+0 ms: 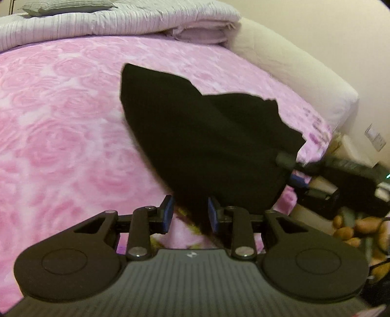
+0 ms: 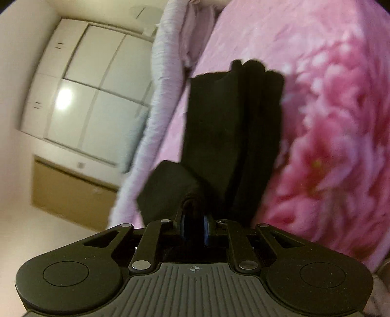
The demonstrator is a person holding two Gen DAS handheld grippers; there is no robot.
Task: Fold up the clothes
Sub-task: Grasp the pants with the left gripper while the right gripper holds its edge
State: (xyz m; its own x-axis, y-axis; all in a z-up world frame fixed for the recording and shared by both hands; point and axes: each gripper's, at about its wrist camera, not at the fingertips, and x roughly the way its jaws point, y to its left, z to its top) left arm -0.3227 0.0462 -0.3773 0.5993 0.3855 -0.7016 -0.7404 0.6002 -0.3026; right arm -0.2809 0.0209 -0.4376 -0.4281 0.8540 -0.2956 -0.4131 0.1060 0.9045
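While both grippers carry it: a black garment hangs in the air above a bed with a pink rose-patterned cover, stretched between the two tools.

Left gripper: its blue-padded jaws stand partly apart with a narrow tail of the black cloth running down between them; whether the pads truly pinch it I cannot tell.

Right gripper: jaws drawn close together, with a bunched corner of the cloth gathered between the pads, so it appears clamped on the garment. Seen from the left wrist, this tool sits at the cloth's far right corner.

Risk, slipping: the left hold looks loose, and only a thin edge is caught, so a tug would likely pull the cloth free and drop that side.

Risk, messy fold: the garment already hangs in several uneven layers, so laying it down now could trap creases or fold it crooked.

Risk, blur: both views are smeared, suggesting quick movement, which makes a loose grip more likely to fail.

Nearby: a folded pale striped quilt with a grey cushion at the bed's far end, a cream bolster along the wall, and white wardrobe doors.

In the way: nothing lies on the bed cover beneath the cloth.
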